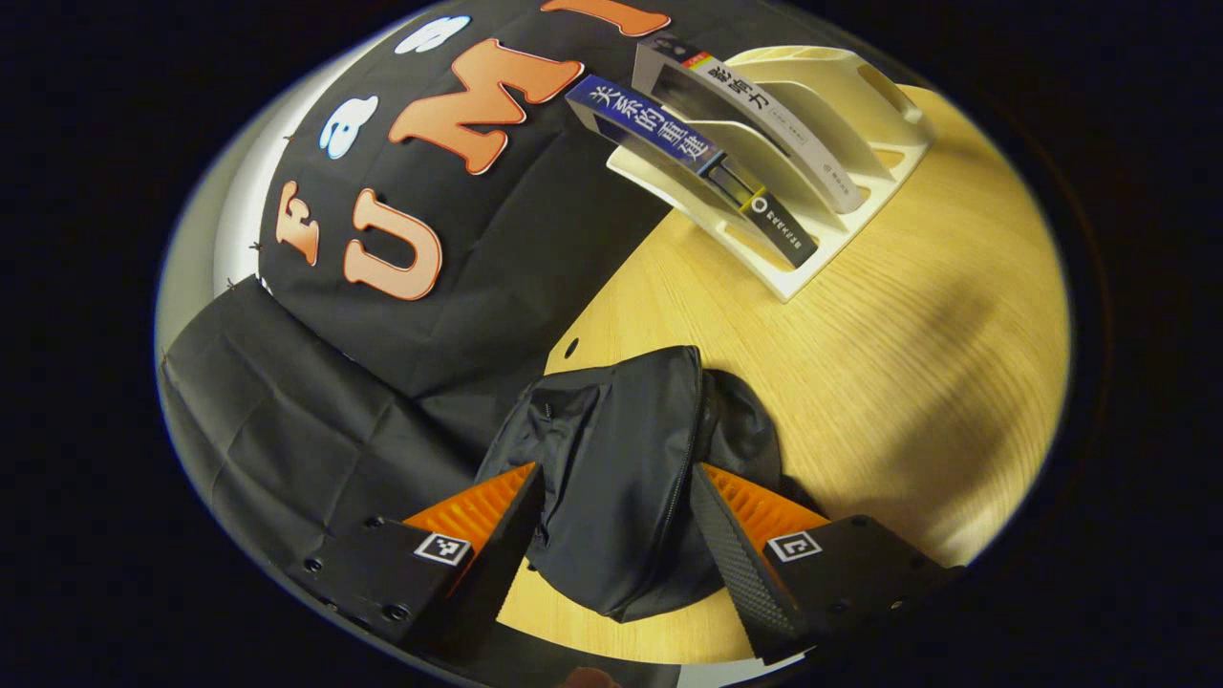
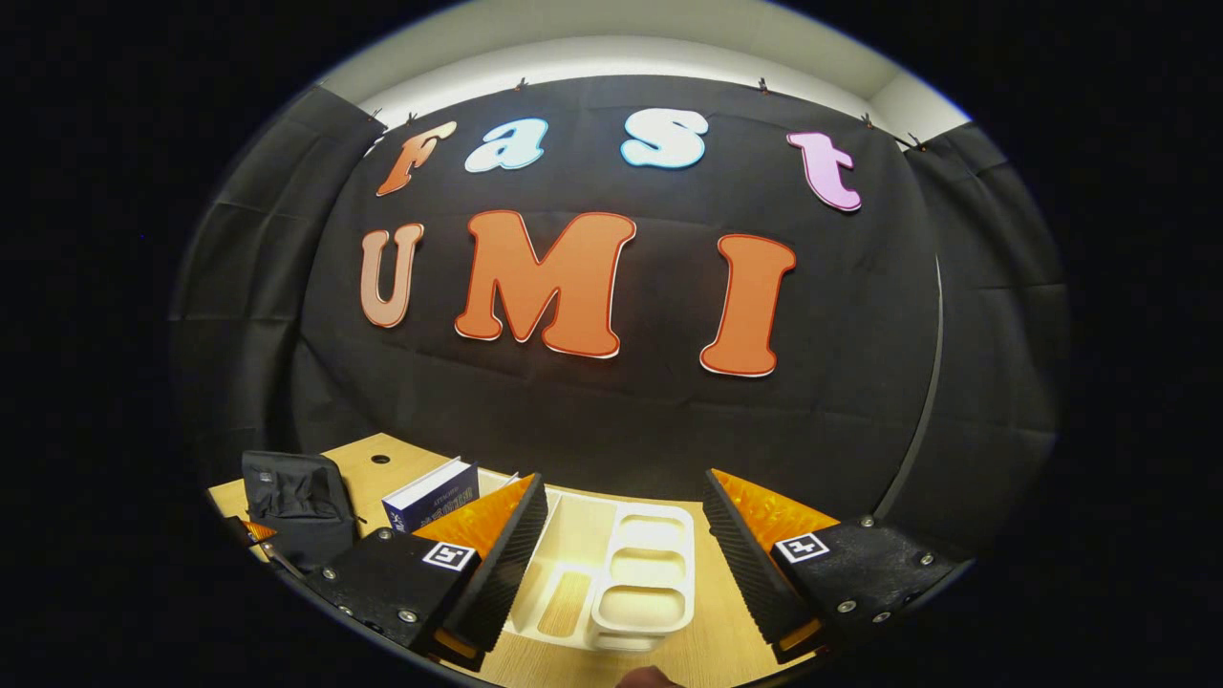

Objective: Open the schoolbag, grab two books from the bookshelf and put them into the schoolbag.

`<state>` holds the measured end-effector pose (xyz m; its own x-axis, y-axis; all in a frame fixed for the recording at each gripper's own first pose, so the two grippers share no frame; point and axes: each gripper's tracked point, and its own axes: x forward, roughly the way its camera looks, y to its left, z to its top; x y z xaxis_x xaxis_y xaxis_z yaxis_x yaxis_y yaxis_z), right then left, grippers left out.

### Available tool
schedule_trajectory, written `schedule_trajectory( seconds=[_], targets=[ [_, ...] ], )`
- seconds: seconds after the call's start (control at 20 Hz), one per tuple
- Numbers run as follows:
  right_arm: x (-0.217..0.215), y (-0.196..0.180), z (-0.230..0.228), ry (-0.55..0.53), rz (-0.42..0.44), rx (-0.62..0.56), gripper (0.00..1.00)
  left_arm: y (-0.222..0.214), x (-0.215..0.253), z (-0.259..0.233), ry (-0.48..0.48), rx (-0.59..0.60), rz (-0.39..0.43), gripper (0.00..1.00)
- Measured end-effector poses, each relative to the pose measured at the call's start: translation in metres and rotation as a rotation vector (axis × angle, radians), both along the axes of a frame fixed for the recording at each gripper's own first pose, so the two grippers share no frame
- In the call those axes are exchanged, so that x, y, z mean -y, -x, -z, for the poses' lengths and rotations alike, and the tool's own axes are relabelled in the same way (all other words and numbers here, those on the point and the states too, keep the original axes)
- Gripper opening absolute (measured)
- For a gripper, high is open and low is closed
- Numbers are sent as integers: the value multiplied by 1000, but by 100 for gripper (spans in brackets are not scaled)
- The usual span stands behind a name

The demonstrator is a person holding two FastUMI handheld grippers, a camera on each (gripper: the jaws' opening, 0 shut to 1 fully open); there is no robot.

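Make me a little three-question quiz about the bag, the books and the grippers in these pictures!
1. True or false: the schoolbag lies on the wooden table.
2. How many books stand in the white bookshelf? A) none B) two C) five
3. Fill in: the left hand-held gripper has its fingers open on either side of the ____.

Key: 1 true. 2 B: the blue book and the grey book. 3 schoolbag.
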<state>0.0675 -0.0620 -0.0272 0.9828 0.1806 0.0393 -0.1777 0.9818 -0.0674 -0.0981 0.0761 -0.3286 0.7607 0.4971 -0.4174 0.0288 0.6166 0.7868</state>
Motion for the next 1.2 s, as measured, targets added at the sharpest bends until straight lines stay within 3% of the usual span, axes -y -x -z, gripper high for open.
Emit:
schedule_trajectory(
  seconds=[0.45,0.55,0.7,0.8,0.9,1.2],
  targets=[
    [-9,-4,-8,18,-51,16,98,-8,-39,12,-76,-76,-85,92],
    [-15,-3,-5,25,-77,8,98,-10,-37,18,-18,-107,-77,74],
    [-21,-7,-3,40,-83,-3,98,-17,-38,7,-4,-115,-54,33],
    [-28,-7,-2,41,-94,-12,98,-19,-40,1,25,-133,-33,14],
    [-38,-10,-4,65,-96,-8,98,-20,-44,6,79,-180,-23,8],
    [-80,-15,-7,104,-73,-40,98,-26,-51,-13,264,-267,54,6]
  ],
)
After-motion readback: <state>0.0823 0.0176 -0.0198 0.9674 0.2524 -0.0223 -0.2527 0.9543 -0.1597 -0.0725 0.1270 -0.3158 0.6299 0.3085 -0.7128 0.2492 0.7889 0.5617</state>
